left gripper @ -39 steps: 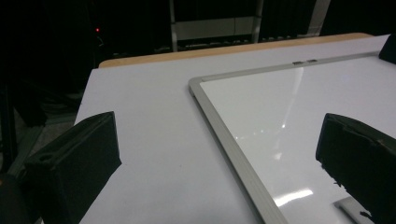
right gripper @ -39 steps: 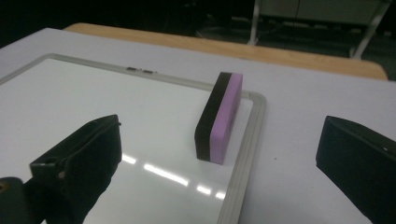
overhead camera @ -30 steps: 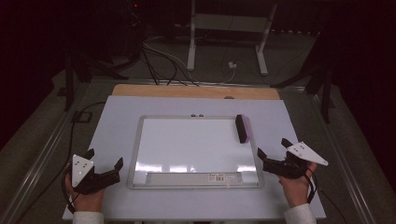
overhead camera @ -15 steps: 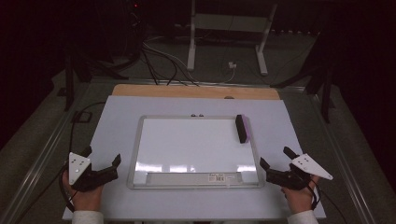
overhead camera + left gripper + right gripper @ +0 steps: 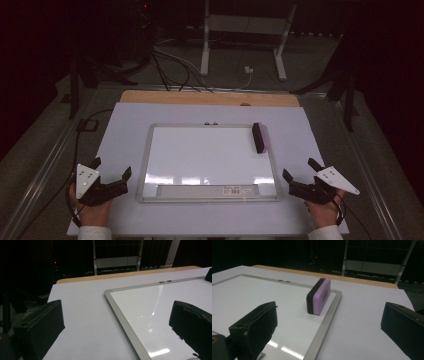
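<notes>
Grippers sit low at the near corners of the worktop [image 5: 125,115], one in each hand. The right gripper [image 5: 300,175] has its jaws spread wide and holds nothing; the left gripper [image 5: 111,172] is likewise spread and empty, its camera looking along the near left edge of the whiteboard [image 5: 200,155]. From the right gripper the eye runs forward to the eraser [image 5: 319,296], a purple block with a black back, standing on its long edge at the far right side of the whiteboard, just inside the frame. The board lies flat in the middle of the worktop and looks clean.

To my eye this is the start of a reach: nothing is grasped yet, and the eraser is the likely target. The next move calls for the right gripper to travel forward and slightly inward, then close across the eraser's narrow faces without tipping it.

Compared with a second ago, both hands have drawn back toward the near edge and slightly outward; the eraser and board are unmoved.
</notes>
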